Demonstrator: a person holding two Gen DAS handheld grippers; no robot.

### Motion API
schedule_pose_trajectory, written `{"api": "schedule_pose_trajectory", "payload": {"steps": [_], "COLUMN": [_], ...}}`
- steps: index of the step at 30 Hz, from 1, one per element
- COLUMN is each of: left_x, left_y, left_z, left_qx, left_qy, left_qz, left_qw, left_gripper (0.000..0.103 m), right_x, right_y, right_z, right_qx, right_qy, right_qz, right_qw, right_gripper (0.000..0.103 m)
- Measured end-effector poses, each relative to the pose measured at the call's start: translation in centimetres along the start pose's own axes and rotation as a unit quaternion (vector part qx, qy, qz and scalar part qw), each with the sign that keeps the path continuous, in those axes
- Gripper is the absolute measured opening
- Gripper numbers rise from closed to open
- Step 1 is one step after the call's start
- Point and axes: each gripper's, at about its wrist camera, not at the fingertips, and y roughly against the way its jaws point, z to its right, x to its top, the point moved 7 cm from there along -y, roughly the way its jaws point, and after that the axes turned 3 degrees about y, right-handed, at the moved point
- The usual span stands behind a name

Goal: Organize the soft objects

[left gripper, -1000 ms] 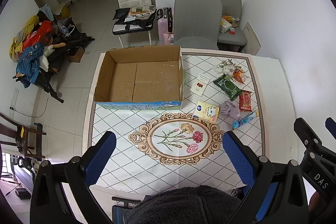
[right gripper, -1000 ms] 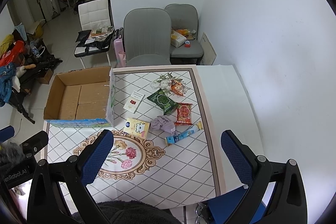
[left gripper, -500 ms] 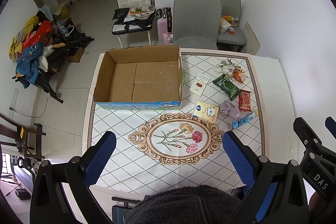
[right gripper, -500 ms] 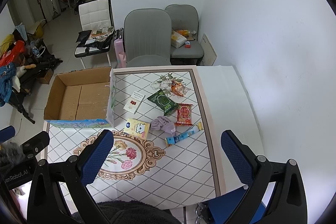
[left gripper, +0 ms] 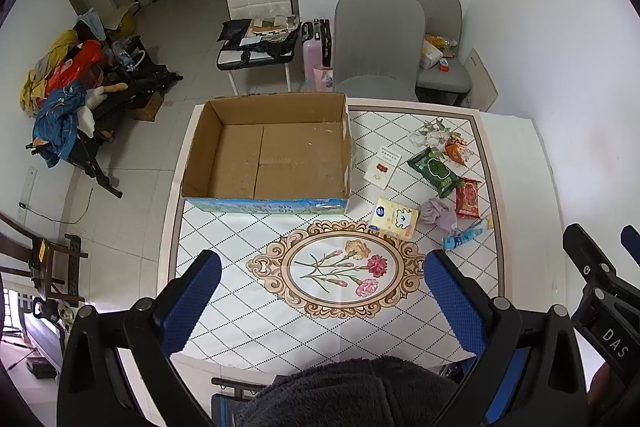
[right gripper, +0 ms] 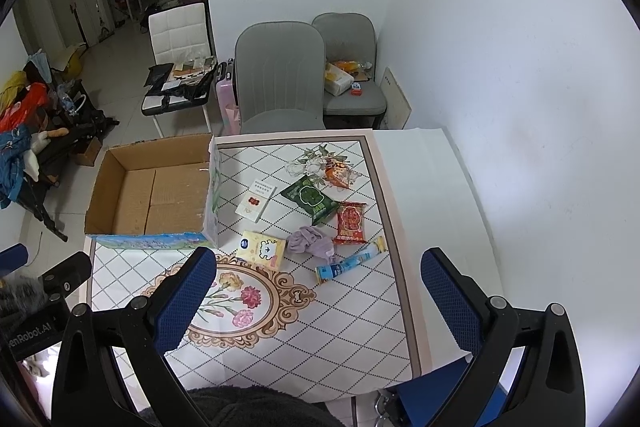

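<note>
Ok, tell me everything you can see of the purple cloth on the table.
The purple cloth is a small, pale lilac piece of soft fabric, crumpled into a loose heap with folds and a tail trailing toward the blue tube. It lies on the patterned table, between the yellow tissue pack and the red snack packet, close to both; contact with either is unclear. Neither tool touches it.
</note>
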Motion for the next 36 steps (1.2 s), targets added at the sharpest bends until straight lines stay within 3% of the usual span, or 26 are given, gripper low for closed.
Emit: {"api": "schedule_pose_trajectory", "payload": {"steps": [17,22,29,36], "left_x": [-0.2,0.1,2.7,5.5], "left_y": [0.5,-1.3,-7.8,-16.6], "left_z": [-0.4,0.8,4.6,10.1], "left_qx": [0.001,-0.006,-0.029,-0.054], "left_qy": [0.002,-0.012,-0.027,-0.027], "left_qz": [0.014,0.001,-0.032,-0.093], "left_qw": [0.9999,0.9999,0.9987,0.9938], "left_gripper": [0.103,0.103,0.103,0.103], "right_x": [0.5,0.3,0.1,-0.4], "right_y": [0.9,-0.7,-8.3,-20.2], "right_z": [0.0,0.6,5.4,10.0], "right_qx": [0.001,0.022,0.023,0.021], "right_qy": [0.001,-0.013,-0.066,-0.088], "right_qz": [0.013,-0.007,-0.066,-0.133], "right_qw": [1.000,1.000,0.995,0.987], "right_gripper": [0.103,0.103,0.103,0.103]}}
